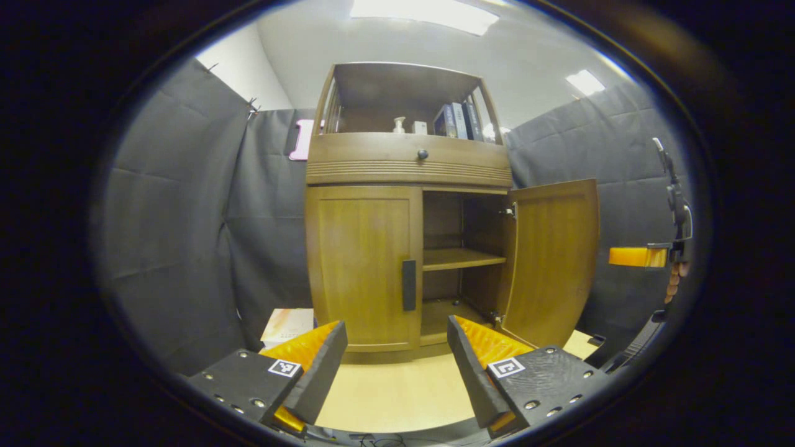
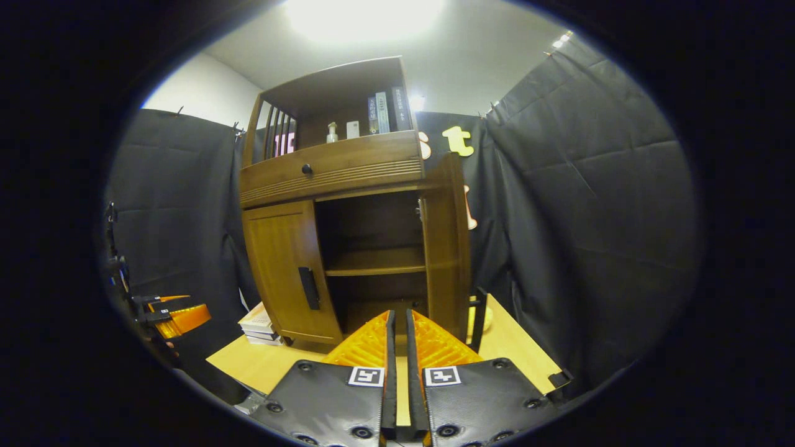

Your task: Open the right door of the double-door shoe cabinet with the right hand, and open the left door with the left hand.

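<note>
Through the left gripper view I saw my left gripper [image 1: 394,347] with its fingers spread wide, aimed at the brown wooden double-door shoe cabinet [image 1: 407,205]. Its left door [image 1: 363,267] with the dark vertical handle [image 1: 408,284] was closed; the right door [image 1: 553,261] stood swung open, showing a wooden inner shelf [image 1: 463,258]. The other gripper [image 1: 646,256] hung at the far right.

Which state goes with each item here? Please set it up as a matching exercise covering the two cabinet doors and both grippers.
Things:
1. right door
2. left door
3. left gripper
4. right gripper

States:
A. shut on nothing, back from the cabinet
B. swung wide open, showing the shelf
C. open, fingers spread, facing the cabinet front
D. closed flush, handle untouched

Pairs: 1-B, 2-D, 3-C, 4-A
</note>
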Motion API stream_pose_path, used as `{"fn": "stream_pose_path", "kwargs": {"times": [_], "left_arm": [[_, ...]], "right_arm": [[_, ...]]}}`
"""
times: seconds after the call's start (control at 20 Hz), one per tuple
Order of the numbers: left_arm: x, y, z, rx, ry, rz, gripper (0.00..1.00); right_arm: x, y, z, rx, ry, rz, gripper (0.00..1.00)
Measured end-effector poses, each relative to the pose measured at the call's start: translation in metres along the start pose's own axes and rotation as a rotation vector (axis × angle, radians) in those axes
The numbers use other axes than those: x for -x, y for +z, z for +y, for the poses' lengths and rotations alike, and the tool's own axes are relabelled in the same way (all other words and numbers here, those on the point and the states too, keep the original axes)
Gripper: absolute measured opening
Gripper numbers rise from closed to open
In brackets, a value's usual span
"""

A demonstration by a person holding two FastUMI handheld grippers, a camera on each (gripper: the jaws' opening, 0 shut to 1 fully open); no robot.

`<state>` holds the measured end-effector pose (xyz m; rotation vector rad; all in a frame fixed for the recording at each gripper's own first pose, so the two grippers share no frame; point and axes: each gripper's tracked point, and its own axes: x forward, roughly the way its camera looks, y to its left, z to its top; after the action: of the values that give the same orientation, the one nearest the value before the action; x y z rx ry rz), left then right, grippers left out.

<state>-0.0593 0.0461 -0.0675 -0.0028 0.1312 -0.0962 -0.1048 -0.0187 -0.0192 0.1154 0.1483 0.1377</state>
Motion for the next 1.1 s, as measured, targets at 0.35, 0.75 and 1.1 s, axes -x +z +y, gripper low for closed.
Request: {"fn": "stream_pose_path", "kwargs": {"times": [0.35, 0.75, 1.1], "left_arm": [[-0.017, -0.008, 0.048, 0.064, -0.02, -0.006, 0.9], [-0.089, 0.003, 0.049, 0.035, -0.014, 0.016, 0.91], [-0.191, 0.009, 0.006, -0.017, -0.038, 0.02, 0.93]], "right_arm": [[-0.031, 0.026, 0.061, 0.064, -0.003, -0.034, 0.96], [-0.073, -0.005, 0.065, 0.032, -0.066, -0.026, 0.96], [-0.111, -0.016, 0.04, 0.063, -0.119, -0.041, 0.96]]}}
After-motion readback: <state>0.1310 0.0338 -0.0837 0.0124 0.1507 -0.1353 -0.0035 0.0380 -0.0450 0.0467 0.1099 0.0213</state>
